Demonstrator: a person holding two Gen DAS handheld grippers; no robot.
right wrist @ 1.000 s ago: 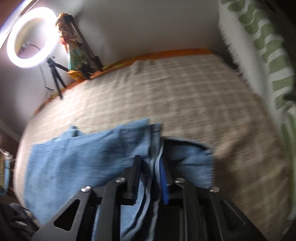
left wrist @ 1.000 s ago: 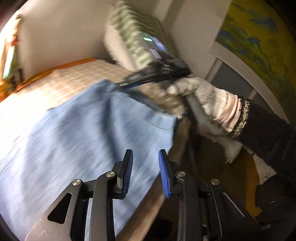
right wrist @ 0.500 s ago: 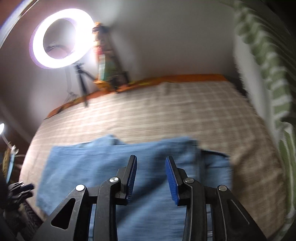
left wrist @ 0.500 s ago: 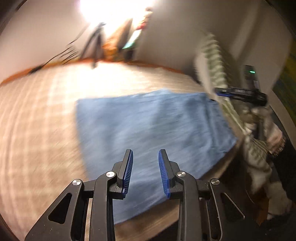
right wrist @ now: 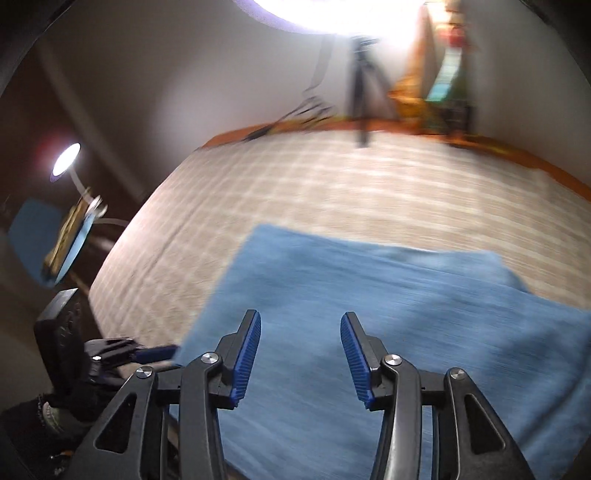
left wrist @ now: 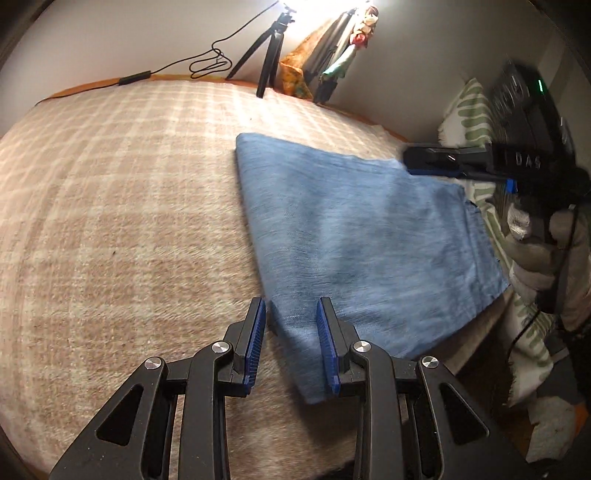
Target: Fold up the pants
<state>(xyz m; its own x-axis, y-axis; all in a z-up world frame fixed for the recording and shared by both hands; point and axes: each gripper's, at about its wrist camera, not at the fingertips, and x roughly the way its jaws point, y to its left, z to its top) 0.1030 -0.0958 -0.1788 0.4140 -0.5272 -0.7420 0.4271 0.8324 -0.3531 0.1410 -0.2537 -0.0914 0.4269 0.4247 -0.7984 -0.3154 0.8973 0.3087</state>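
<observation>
The blue denim pants (left wrist: pixel 365 236) lie folded flat on a beige checked bed cover (left wrist: pixel 110 221); they also fill the right wrist view (right wrist: pixel 369 314). My left gripper (left wrist: pixel 290 334) is open and empty, just above the near left corner of the folded pants. My right gripper (right wrist: pixel 301 350) is open and empty above the pants; it also shows in the left wrist view (left wrist: pixel 436 162) at the pants' far right edge. The left gripper shows low at the left of the right wrist view (right wrist: pixel 147 352).
A tripod (left wrist: pixel 269 48) with a ring light (right wrist: pixel 317 14) stands at the bed's far edge beside colourful items (left wrist: pixel 332 55). A green striped pillow (left wrist: pixel 476 110) is at the right. A lamp (right wrist: pixel 66 158) glows left of the bed.
My right gripper let go of the pants and opened, then lifted. My left gripper swung left along the folded pants to the near left corner. The pants now lie flat.
</observation>
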